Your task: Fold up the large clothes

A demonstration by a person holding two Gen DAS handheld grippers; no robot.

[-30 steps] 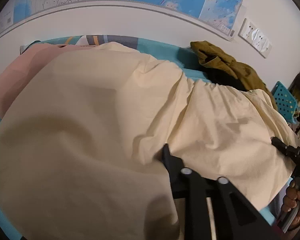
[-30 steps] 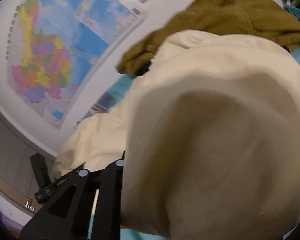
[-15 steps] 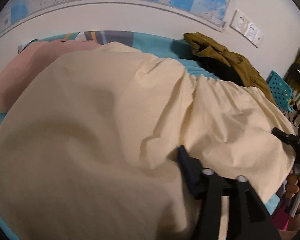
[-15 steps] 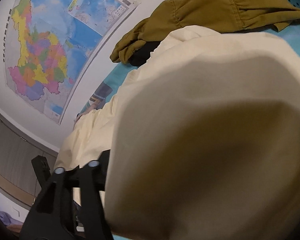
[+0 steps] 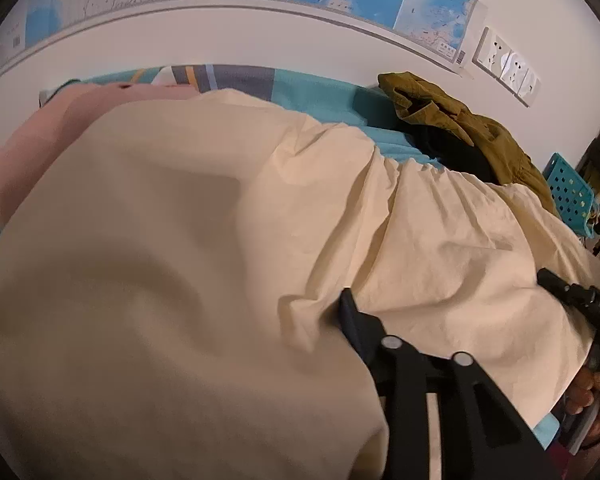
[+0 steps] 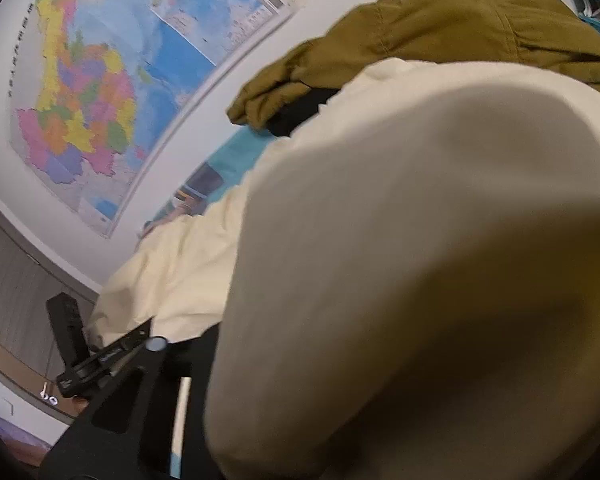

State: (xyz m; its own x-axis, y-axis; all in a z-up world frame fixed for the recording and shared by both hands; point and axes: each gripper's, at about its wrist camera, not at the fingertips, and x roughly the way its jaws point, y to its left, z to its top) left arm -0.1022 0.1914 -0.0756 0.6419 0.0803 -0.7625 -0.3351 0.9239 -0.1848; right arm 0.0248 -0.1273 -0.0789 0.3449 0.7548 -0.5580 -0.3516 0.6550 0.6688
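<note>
1. The left wrist view shows the cream garment (image 5: 228,232) spread wide over the teal bed cover (image 5: 320,96), filling the middle and lower left of the frame; a pink cloth (image 5: 32,152) lies at its left edge, an olive jacket (image 5: 460,120) at upper right, a wall socket (image 5: 508,68) above it, a blue perforated basket (image 5: 572,192) at right
2. The right wrist view misses the pink cloth and socket; it gives the coloured wall map (image 6: 92,92) at upper left, with the garment bulging close over the lens across the right
3. The left gripper (image 5: 356,328) has one finger visible at lower centre, cloth draped over the other; its jaws have just been closing with fabric between, though whether they pinch it cannot be told
4. The right gripper (image 6: 204,344), lower left of its own view, likewise has been closing, its grip hidden by cloth; the left view shows it at the right edge with a hand (image 5: 596,396) below
5. Against half a second ago, the left finger sits further left in its frame, and the right view has tilted, the jacket lying lower
</note>
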